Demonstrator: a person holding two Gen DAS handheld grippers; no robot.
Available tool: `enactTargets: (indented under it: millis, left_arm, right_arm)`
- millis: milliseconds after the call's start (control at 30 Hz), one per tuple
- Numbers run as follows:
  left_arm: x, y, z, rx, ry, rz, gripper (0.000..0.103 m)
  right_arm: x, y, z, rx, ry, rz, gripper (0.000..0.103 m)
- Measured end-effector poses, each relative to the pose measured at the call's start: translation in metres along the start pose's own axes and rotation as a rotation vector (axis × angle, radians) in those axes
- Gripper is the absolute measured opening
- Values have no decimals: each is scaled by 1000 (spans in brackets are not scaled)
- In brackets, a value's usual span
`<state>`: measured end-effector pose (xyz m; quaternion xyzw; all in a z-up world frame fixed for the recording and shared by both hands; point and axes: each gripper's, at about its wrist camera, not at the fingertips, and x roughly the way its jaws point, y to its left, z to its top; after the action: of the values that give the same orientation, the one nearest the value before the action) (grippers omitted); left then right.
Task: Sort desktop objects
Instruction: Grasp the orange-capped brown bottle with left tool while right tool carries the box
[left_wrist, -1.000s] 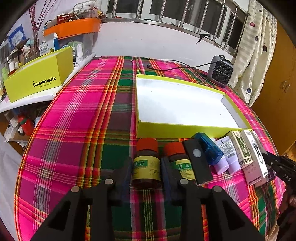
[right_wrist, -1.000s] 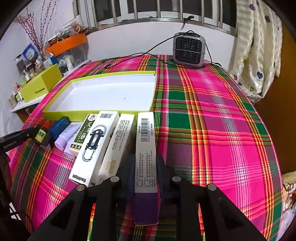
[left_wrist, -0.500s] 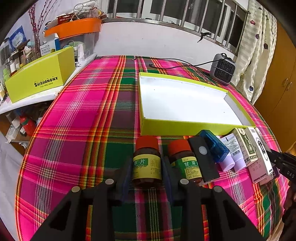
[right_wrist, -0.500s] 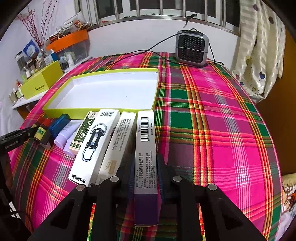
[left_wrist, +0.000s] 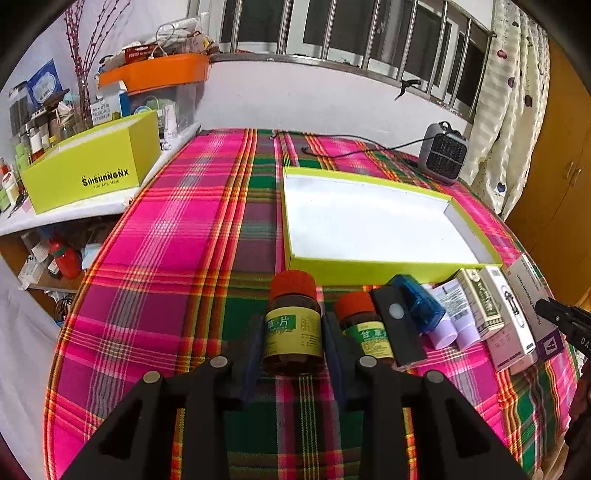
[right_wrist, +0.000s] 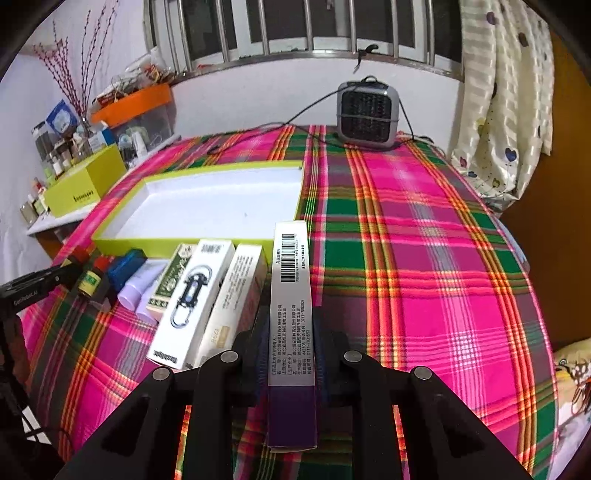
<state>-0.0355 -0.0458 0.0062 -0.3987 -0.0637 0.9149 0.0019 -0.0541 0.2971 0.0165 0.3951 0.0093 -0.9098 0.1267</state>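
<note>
Brown bottle (left_wrist: 293, 326), just in front of the lime tray (left_wrist: 369, 266), sits clamped in my left gripper (left_wrist: 291, 347); right gripper (right_wrist: 290, 349) clenched on a long box (right_wrist: 291, 295), seemingly lifted.

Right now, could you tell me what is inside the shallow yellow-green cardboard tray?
Nothing: the shallow yellow-green cardboard tray shows only its bare white floor in both views. Its near wall hides just a thin strip of that floor.

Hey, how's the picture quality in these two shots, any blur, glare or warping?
Left wrist view: sharp, the tray floor glaring white, window bars bowed by the fisheye, corners dark. Right wrist view: slightly soft, the boxes' small print smeared, the heater clear.
</note>
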Motion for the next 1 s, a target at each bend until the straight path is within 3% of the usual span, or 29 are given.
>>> enactTargets:
  millis: [167, 567, 1000]
  left_arm:
    - [-5, -5, 6, 9, -20, -17, 32]
    - [-8, -9, 29, 8, -59, -37, 32]
    - [3, -5, 68, 11, -130, -39, 32]
  right_arm:
    - [-9, 2, 8, 10, -43, 27, 22]
    - [-3, 22, 28, 18, -54, 115, 22]
    - [17, 68, 63, -21, -74, 204, 22]
